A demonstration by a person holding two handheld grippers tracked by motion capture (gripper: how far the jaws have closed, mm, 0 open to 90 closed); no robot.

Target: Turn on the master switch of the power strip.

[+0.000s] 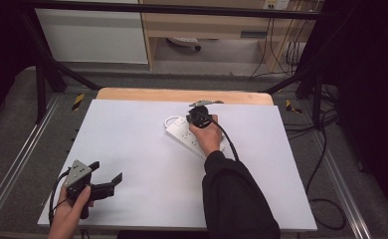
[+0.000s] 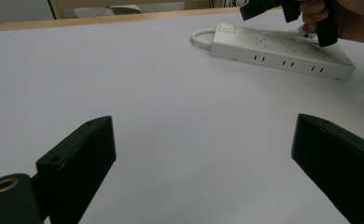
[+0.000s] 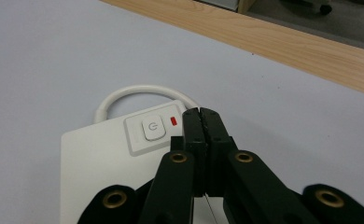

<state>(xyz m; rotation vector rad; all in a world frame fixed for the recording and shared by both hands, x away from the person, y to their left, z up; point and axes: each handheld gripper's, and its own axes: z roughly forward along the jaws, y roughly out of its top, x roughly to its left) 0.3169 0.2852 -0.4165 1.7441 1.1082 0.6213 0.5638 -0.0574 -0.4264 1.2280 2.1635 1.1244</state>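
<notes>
With red light (image 3: 173, 121) lit on power strip (image 1: 194, 137): right gripper (image 3: 199, 112) pressed together beside switch (image 3: 152, 128); left gripper (image 1: 107, 172) spread, idle, on counter (image 1: 132, 149).

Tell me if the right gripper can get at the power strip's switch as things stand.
Probably yes: the right gripper, jaws shut, hovers just beside the switch on the power strip, with nothing lying between them.
</notes>
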